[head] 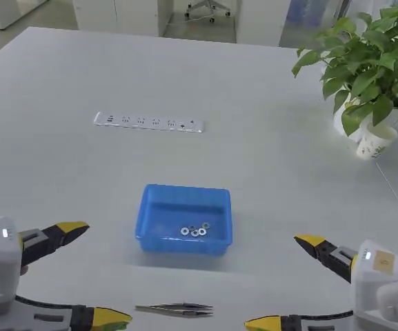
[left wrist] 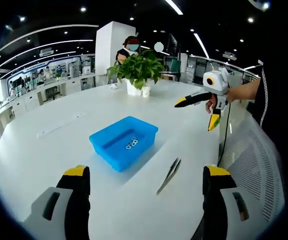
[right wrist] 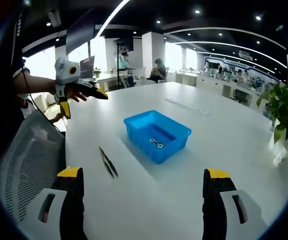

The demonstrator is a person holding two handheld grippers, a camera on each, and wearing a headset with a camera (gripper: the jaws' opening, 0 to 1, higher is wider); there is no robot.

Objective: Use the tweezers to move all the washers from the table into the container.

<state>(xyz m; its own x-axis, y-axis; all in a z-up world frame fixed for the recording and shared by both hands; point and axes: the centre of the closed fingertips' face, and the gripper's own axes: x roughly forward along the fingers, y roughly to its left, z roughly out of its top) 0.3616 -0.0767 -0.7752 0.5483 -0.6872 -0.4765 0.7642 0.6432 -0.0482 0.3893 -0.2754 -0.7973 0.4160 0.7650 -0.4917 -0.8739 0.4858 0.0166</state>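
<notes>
- Left gripper [head: 105, 272], jaws spread wide and empty, hangs to the near left of the blue container [head: 185, 245]; right gripper [head: 273, 281], jaws equally wide and empty, to its near right
- Tweezers [head: 174, 309] lie flat on the surface [head: 267, 158] just in front of the container, between the grippers
- Washers [head: 194, 230] sit clustered inside the container
- Power strip [head: 148, 123] lies beyond the container

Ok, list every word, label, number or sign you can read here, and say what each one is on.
No text is legible.
Power strip: marks by the sockets, too small to read.
Paper cup: dark print, blurred.
Orange sticker on the right gripper: too small to read.
White lettering on a dark surface, right gripper view: too blurred to read.
</notes>
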